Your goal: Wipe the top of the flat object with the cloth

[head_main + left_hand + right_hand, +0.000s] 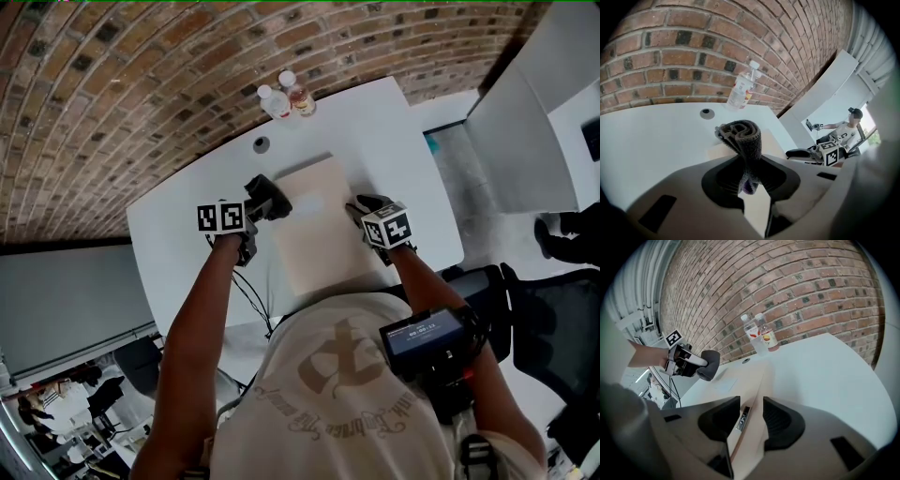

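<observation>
A flat beige object [314,234] lies on the white table [178,234] in front of me. Its upper left edge is where my left gripper [261,206] hovers, shut on a rolled dark grey cloth [270,199]. Seen from the left gripper view, the cloth [743,136] sticks up out of the left gripper [750,180], with the beige object [776,143] underneath. My right gripper [361,212] sits at the object's right edge. Along the right gripper [745,420] that edge of the flat object [740,380] runs between the pads, which close on it. The cloth [708,364] shows beyond.
Two clear bottles [275,101] [300,94] stand at the table's far edge by the brick wall, near a round cable hole [261,144]. Cables hang off the near edge [253,300]. A black chair [553,328] and a white partition [525,131] stand to the right.
</observation>
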`<action>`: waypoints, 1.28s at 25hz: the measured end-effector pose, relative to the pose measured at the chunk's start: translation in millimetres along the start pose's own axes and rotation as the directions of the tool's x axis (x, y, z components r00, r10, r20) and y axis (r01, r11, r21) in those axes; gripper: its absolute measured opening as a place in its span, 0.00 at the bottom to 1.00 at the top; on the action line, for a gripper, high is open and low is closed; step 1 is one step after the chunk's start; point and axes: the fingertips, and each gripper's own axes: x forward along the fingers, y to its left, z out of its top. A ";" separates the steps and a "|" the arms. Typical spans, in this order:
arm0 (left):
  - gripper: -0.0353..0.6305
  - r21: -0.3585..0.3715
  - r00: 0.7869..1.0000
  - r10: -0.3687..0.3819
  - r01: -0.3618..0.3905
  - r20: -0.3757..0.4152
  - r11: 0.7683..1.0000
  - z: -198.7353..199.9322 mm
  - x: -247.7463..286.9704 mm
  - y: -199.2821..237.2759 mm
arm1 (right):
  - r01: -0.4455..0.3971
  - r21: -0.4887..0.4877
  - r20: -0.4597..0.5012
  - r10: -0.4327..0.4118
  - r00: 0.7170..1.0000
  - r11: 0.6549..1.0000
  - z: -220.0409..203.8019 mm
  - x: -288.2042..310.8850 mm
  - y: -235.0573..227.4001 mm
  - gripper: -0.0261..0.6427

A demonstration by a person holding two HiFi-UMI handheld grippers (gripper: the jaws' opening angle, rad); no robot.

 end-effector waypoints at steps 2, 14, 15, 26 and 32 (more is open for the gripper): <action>0.20 0.018 0.999 -0.038 0.038 -0.002 0.999 3.7 11.3 -20.1 | -0.005 0.001 0.004 0.005 1.000 1.000 -1.1 -4.7 1.4 0.28; 0.20 0.083 0.985 -0.161 0.166 -0.062 0.983 16.9 86.0 -109.2 | -0.061 0.070 -0.018 0.062 0.998 0.996 -29.7 -18.5 12.9 0.28; 0.20 0.088 0.984 -0.166 0.171 -0.067 0.981 18.0 91.6 -115.4 | -0.062 0.077 -0.015 0.063 0.998 0.995 -30.0 -18.9 12.8 0.28; 0.20 0.094 0.978 -0.155 0.169 -0.143 0.981 5.6 132.2 -133.5 | -0.087 0.063 -0.019 0.089 0.996 0.994 -31.7 -17.6 15.2 0.25; 0.20 0.125 0.977 -0.121 0.144 -0.176 0.982 -3.9 122.2 -117.2 | -0.086 0.045 -0.016 0.087 0.996 0.995 -32.6 -19.1 14.6 0.25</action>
